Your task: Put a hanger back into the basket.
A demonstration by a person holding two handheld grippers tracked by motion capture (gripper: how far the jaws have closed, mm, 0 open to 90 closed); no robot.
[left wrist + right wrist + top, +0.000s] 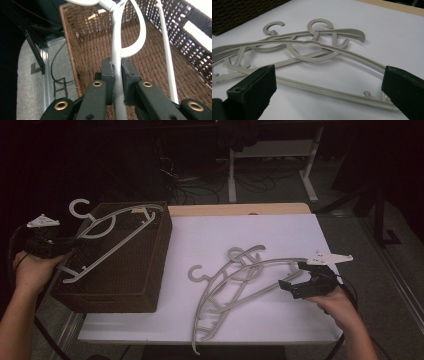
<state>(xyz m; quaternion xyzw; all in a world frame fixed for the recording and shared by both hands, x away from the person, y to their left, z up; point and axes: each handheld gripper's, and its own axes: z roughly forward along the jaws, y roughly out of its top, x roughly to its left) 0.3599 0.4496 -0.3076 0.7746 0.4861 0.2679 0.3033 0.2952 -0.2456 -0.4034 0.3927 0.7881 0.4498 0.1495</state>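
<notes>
1. The left gripper [67,245] is pinching a grey plastic hanger [112,237] and holding it over the brown wicker basket [130,285]. In the left gripper view its black pads [108,75] are squeezed tight on one thin rod of the held hanger [117,50], with the rod running straight up between them.
2. That hanger looks smooth and matte, pale grey, with a round open hook at the far-left end and a curved shoulder bar. It lies slanted across the basket's opening, hook poking out past the back-left corner.
3. The basket is a rectangular, dark brown woven thing with an open lattice weave near the rim and a tighter weave on the floor [95,50]. It sits at the left edge of the white table [210,240], hanging partly off it.
4. The right gripper [300,277] has its jaws spread wide, nothing pinched. In the right gripper view the two black blocky fingertips [257,82] stand either side of the bottom bar of the nearest hanger, not touching it as far as I can tell.
5. Two more grey hangers [230,280] lie flat on the white tabletop, stacked crosswise with hooks near each other. Same moulded plastic, with little pegs along the bottom bar [332,91].
6. A strip of light wood [240,209] runs along the table's far edge.
</notes>
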